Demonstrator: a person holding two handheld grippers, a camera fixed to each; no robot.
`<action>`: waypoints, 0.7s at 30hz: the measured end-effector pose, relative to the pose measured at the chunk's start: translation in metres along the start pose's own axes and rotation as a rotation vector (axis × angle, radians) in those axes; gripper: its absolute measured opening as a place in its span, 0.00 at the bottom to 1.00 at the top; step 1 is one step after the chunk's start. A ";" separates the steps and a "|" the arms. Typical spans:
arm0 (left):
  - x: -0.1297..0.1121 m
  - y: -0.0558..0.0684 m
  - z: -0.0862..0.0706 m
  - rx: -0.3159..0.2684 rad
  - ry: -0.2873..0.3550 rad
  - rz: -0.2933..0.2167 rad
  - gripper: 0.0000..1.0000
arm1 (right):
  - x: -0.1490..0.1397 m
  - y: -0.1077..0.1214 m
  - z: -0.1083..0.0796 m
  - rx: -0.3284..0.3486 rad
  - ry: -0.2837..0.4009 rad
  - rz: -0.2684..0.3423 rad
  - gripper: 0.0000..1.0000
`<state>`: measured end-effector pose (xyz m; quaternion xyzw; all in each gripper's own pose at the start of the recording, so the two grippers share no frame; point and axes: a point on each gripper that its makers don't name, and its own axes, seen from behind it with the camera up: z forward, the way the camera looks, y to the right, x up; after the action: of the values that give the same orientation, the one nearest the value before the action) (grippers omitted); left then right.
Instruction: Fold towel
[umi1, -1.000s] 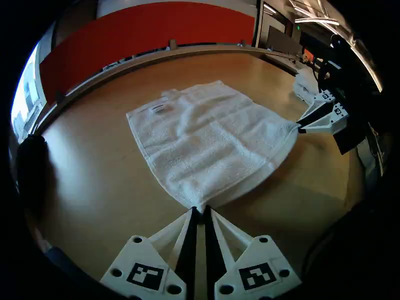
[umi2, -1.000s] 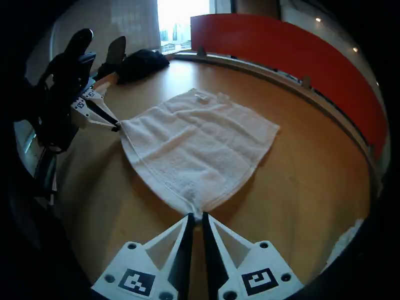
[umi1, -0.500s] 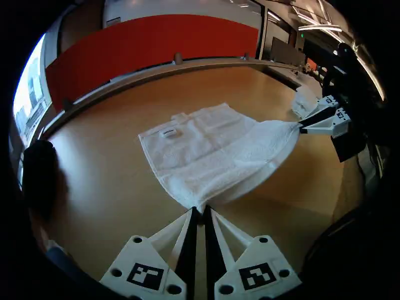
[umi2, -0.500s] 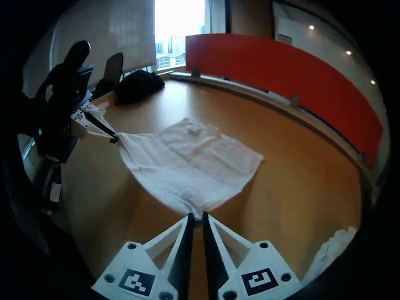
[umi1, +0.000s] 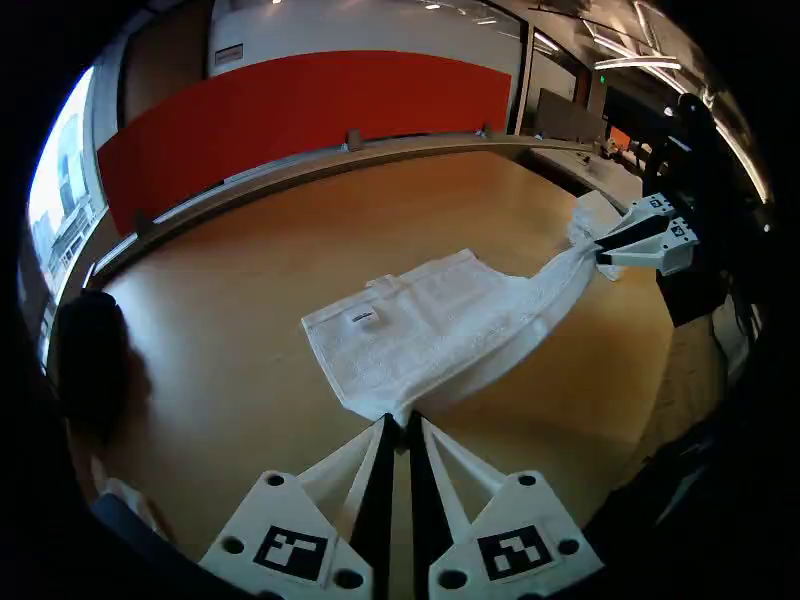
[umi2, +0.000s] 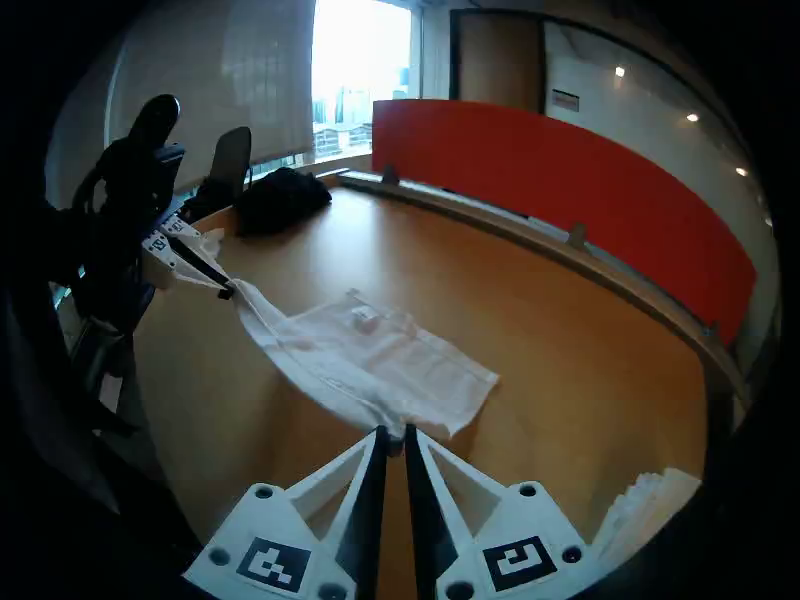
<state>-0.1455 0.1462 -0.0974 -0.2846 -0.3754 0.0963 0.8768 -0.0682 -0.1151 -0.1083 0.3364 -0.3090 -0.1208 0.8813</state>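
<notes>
towel held by two corners
jaws of left gripper and right gripper each pinch a corner above the worktop.

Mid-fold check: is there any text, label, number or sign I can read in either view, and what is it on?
No text is legible.
Sewn tag on the white terry towel: too small to read.
Pale wall plaque above the red partition: blurred.
Square black-and-white markers on the fingers of the left gripper and right gripper: patterns, no words.
</notes>
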 end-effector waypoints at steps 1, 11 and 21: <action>0.000 0.001 -0.002 -0.002 -0.001 -0.001 0.10 | 0.001 -0.001 -0.002 0.000 0.002 0.000 0.13; 0.001 0.011 -0.017 -0.014 -0.009 0.004 0.10 | 0.009 -0.004 -0.018 -0.005 0.016 -0.005 0.13; 0.005 0.019 -0.031 -0.023 -0.003 -0.021 0.10 | 0.017 -0.007 -0.032 -0.005 0.028 0.005 0.13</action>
<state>-0.1190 0.1511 -0.1221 -0.2909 -0.3805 0.0833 0.8739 -0.0350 -0.1109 -0.1243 0.3350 -0.2974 -0.1146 0.8867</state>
